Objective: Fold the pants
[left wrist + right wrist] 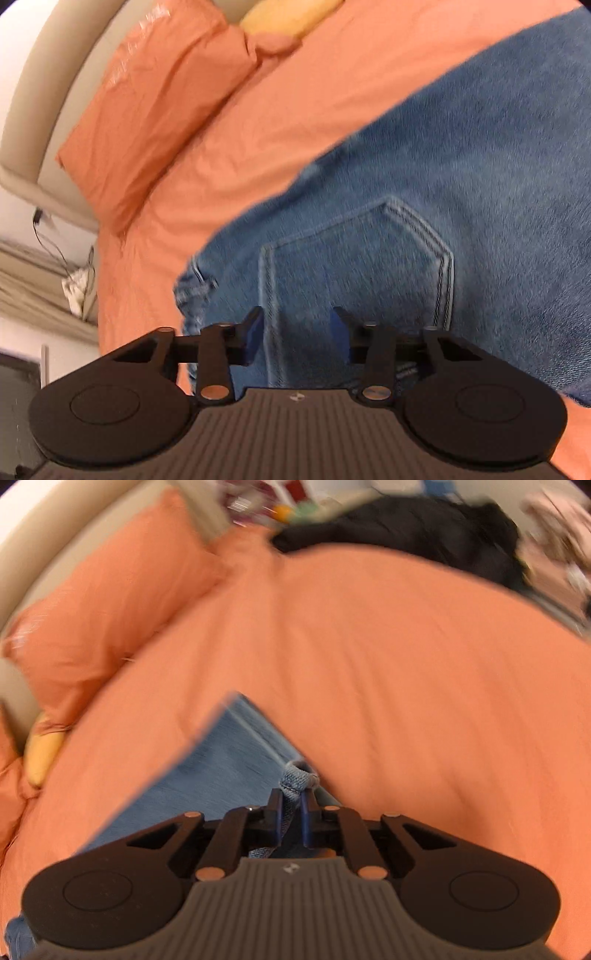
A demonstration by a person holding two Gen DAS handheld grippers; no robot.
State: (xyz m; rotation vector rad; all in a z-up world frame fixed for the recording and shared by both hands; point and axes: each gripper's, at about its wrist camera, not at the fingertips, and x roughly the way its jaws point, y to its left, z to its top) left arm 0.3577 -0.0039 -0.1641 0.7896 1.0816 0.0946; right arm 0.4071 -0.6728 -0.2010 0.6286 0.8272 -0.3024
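Note:
Blue denim pants point(424, 206) lie on an orange bedspread point(295, 110), back pocket point(354, 258) facing up. My left gripper point(297, 332) is open, its blue pads on either side of the pocket's lower part, just above the denim. In the right wrist view my right gripper point(293, 812) is shut on a bunched bit of the pants' hem point(299, 779). A pant leg point(218, 768) stretches back to the left from it over the bedspread point(406, 683). Both views are motion-blurred.
An orange pillow point(147, 110) and a yellow pillow point(288, 14) lie by the beige headboard point(37, 92). A cable and a power strip point(75, 288) hang beside the bed. A black garment point(424, 535) lies at the bed's far edge.

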